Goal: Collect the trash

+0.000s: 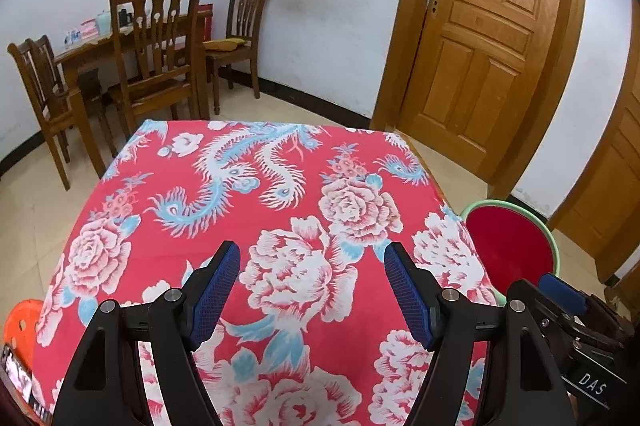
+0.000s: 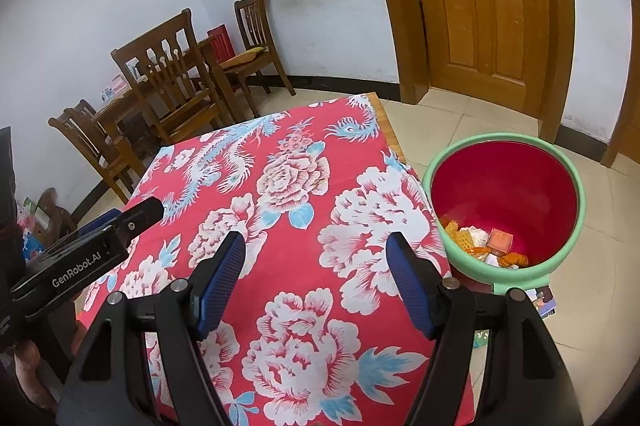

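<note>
A green bin with a red inside stands on the floor just right of the table; several scraps of trash, orange, white and pink, lie at its bottom. The left wrist view catches only part of the bin. My left gripper hovers open over the red flowered tablecloth, nothing between its blue pads. My right gripper is open too, empty, above the same cloth near its right edge. The left gripper's body shows at the left of the right wrist view.
A wooden dining table with chairs stands by the far wall, small items on top. A wooden door is at the right. An orange plastic stool sits low on the left. Beige floor tiles surround the table.
</note>
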Tool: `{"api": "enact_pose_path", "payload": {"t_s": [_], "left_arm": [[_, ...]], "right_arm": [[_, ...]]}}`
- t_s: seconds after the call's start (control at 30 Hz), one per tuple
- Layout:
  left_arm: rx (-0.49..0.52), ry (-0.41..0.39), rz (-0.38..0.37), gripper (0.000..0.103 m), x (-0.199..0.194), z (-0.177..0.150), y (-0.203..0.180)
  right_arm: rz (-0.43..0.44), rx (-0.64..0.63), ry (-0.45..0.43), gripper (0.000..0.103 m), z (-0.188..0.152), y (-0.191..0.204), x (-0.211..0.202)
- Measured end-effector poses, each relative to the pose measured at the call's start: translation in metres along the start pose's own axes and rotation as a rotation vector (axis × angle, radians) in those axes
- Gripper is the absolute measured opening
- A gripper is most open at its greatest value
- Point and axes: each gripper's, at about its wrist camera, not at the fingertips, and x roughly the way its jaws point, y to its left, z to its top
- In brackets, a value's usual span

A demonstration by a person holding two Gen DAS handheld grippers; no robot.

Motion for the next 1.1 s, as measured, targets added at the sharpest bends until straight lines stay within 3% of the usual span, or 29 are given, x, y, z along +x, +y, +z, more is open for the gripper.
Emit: {"api": "enact_pose_path", "payload": {"t_s": [1.1], "left_arm": [[-0.023,-0.003,0.019,0.076,0.0019,-0.0039,0.0077]], "right_arm": [[0.0,-0.004,0.013,0.073,-0.0044,0.0035,0.0049]]}}
